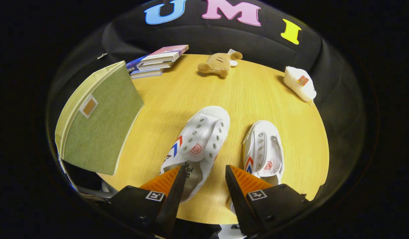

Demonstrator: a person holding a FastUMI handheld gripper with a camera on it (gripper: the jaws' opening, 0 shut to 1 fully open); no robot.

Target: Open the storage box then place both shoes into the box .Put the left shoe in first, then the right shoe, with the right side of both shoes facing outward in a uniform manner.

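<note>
left shoe (199, 139) heel between parted fingers (171, 186) | right shoe (264, 152) beside

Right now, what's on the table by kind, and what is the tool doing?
Shoes: 2, white, one between the open tool's fingers, one beside it
Storage box: 1, green
Books: 3, stacked
Plush toy: 1
White packet: 1
Total: 8

Two white canvas slip-on shoes lie on the round wooden table (264, 89): one (199, 139) just ahead of the gripper (204, 176), whose two fingers stand apart, and one (264, 151) beside the right finger. One green fabric storage box (98, 119) stands off the left finger. Beyond the fingers lie three stacked books (158, 61), one brown plush toy (219, 64) and one white packet (300, 83).
</note>
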